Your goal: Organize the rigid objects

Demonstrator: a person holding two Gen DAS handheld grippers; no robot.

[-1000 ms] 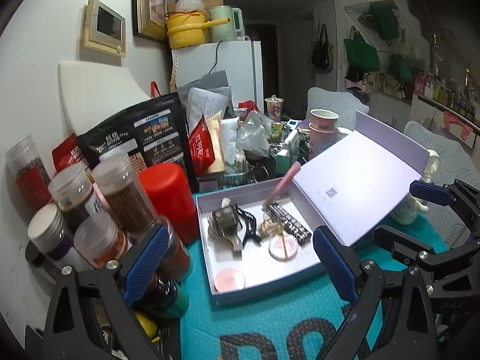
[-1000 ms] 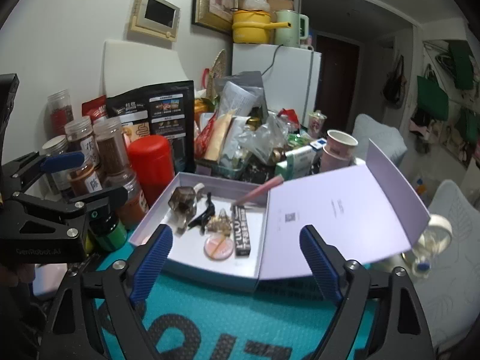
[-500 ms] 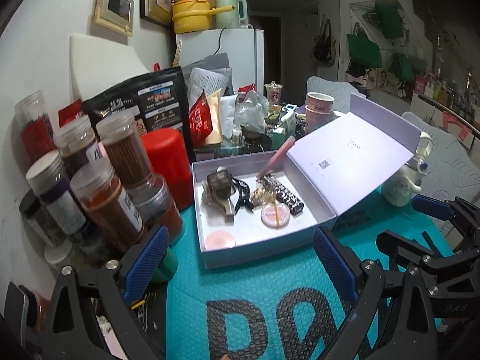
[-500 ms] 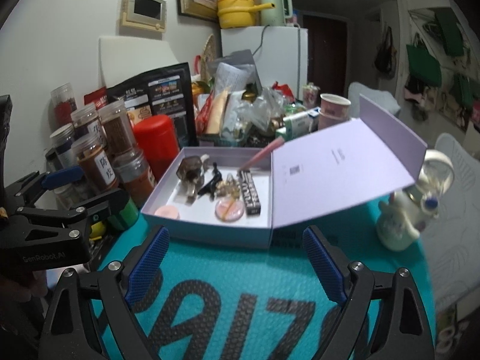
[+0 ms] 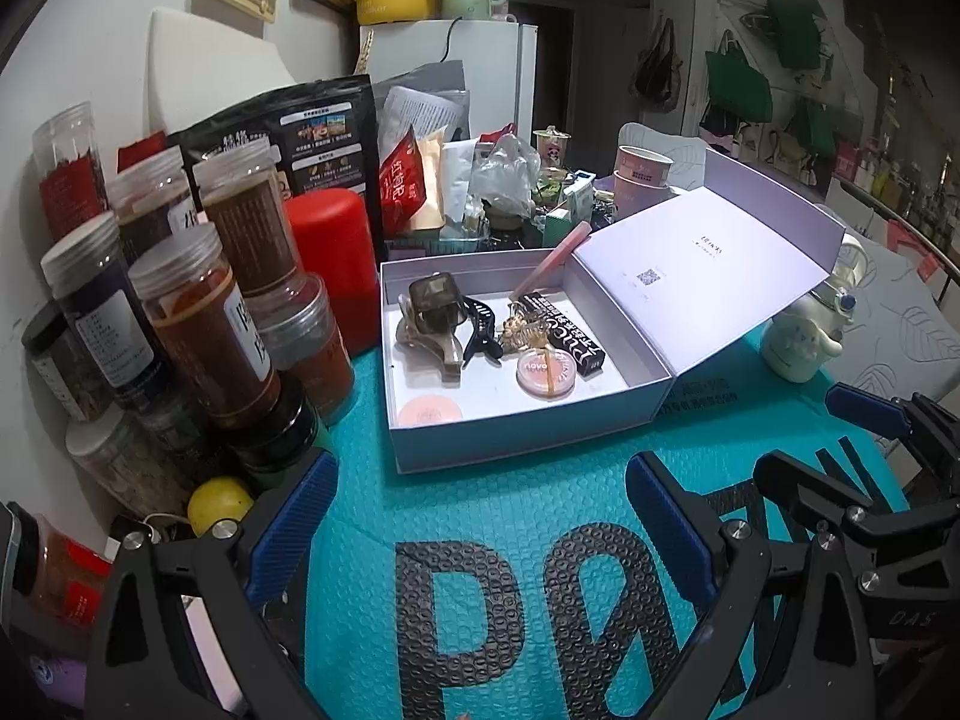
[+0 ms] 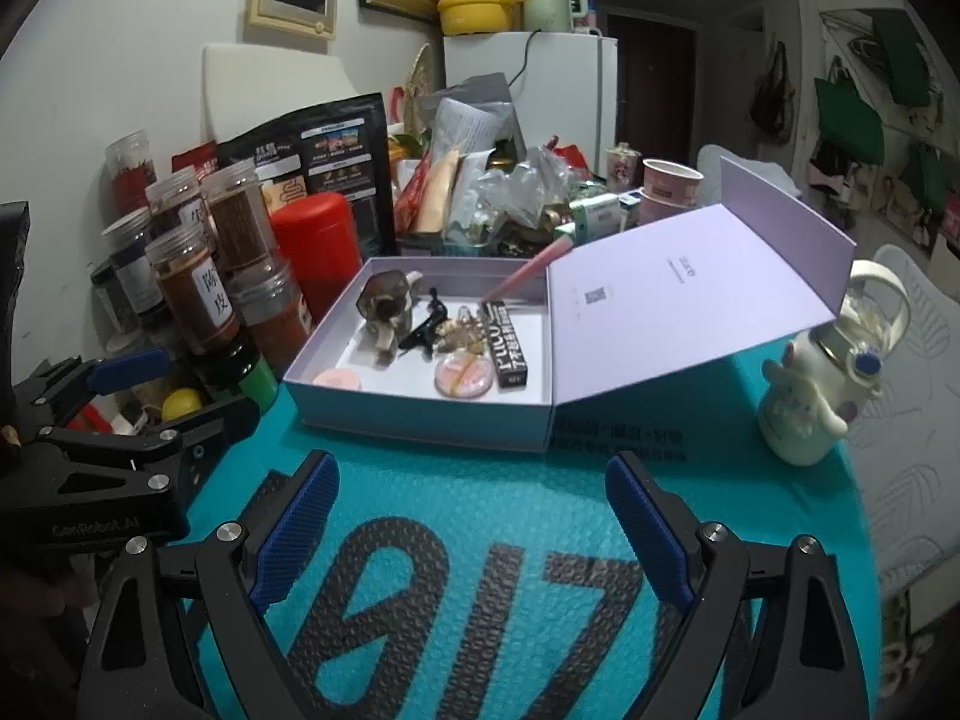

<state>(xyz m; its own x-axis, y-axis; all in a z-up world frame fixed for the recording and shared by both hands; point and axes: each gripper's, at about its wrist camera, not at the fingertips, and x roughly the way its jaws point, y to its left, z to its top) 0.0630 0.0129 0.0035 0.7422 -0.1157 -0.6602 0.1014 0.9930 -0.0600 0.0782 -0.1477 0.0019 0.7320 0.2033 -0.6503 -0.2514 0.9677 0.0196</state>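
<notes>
Both claws backed off; box (image 5: 528,420) lies ahead.

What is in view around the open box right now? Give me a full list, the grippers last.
box: 1, pale lilac, on the teal mat, lid open to the right
hair claws: 2, one brown, one black, inside the box, far left part
black carton: 1, black with white print, inside the box, right part
round compacts: 2, pink, inside the box, near side
pink stick: 1, leaning on the box's back wall
spice jars: several, clear with brown and red contents, left of the box
red canister: 1, behind the jars
white bottle: 1, cream, right of the box
teal mat: 1, black lettering
left gripper: open, empty
right gripper: open, empty
</notes>
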